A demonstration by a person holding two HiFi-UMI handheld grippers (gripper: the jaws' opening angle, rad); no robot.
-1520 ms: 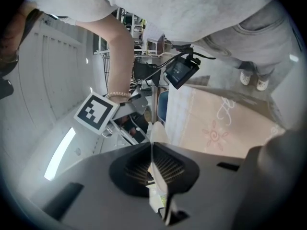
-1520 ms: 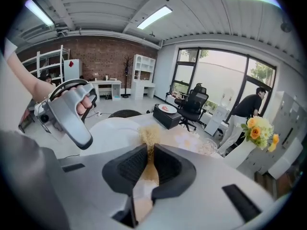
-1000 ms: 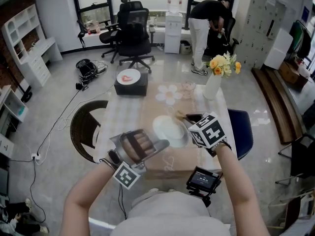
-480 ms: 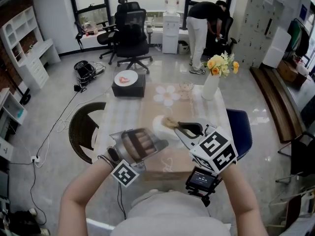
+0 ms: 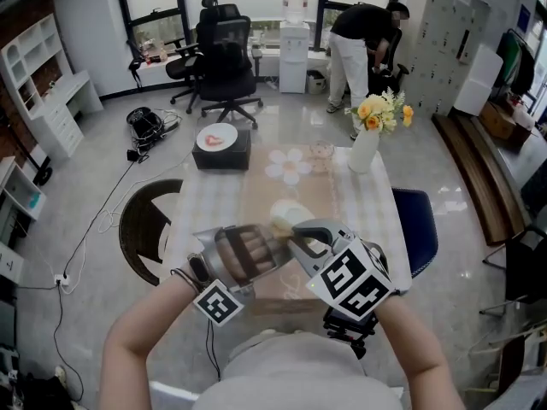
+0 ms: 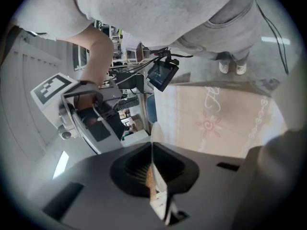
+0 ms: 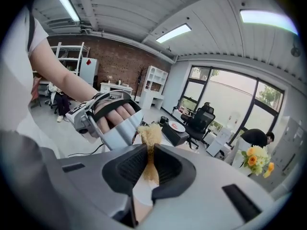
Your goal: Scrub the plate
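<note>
A white plate is held up off the table, and my left gripper is shut on its near rim. In the left gripper view the plate stands edge-on between the jaws of my left gripper. My right gripper sits just right of the left one, shut on a brush with tan bristles that reach toward the plate. In the right gripper view my left gripper shows close in front. The plate's face is mostly hidden by both grippers.
The table has a checked cloth with a flower print. A white vase of yellow flowers stands at its far right, a black box with a small plate at its far left. A blue chair is right, a person far back.
My right gripper has swung left and nearer with the brush, from the plate's right side to close beside my left gripper. The plate now shows smaller and more tilted.
</note>
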